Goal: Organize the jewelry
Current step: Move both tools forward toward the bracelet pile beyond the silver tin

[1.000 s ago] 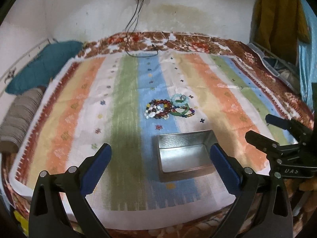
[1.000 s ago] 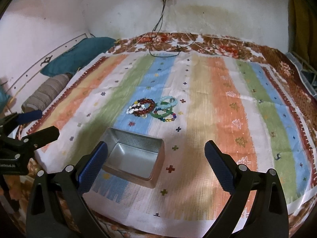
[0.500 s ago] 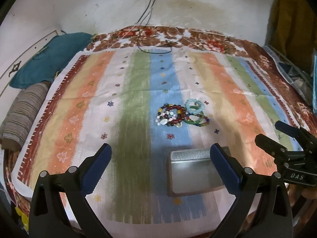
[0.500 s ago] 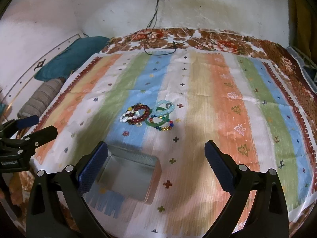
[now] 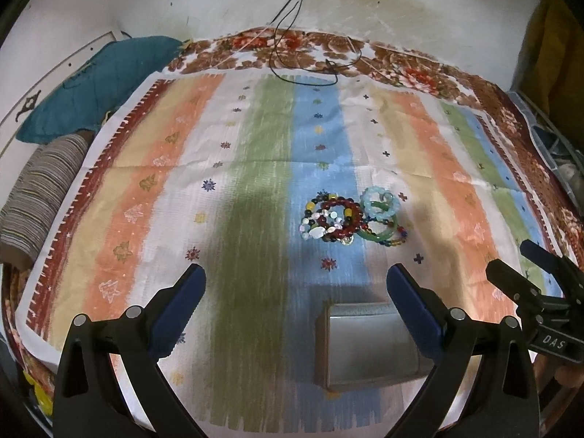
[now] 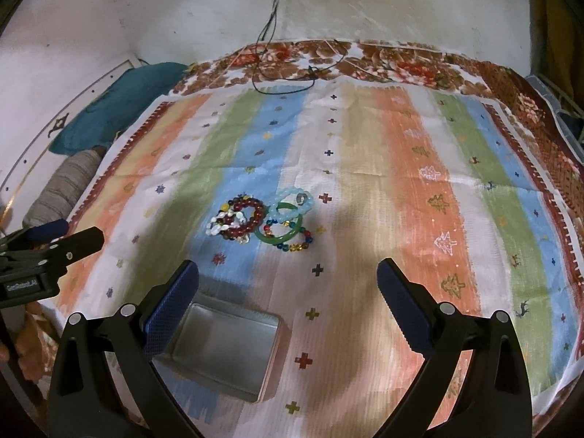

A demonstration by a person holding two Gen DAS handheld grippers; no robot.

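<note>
A pile of bead bracelets [image 5: 350, 219] lies on the striped cloth [image 5: 255, 182]: dark red beads, white and mixed beads, a pale blue bracelet, a green bangle. It also shows in the right wrist view [image 6: 266, 221]. An open, empty metal tin [image 5: 368, 343] sits nearer me, also in the right wrist view [image 6: 226, 350]. My left gripper [image 5: 295, 310] is open and empty, held above the cloth before the tin. My right gripper [image 6: 288, 303] is open and empty, to the right of the tin.
The cloth covers a bed with a floral blanket [image 5: 328, 51] at the far edge. A teal pillow [image 5: 98, 84] and a striped roll [image 5: 40, 189] lie at the left. Black cables [image 5: 306, 69] hang from the wall onto the bed.
Both grippers have moved forward over the bed toward the jewelry, so the tin has slid lower in both views. Both stay open.
</note>
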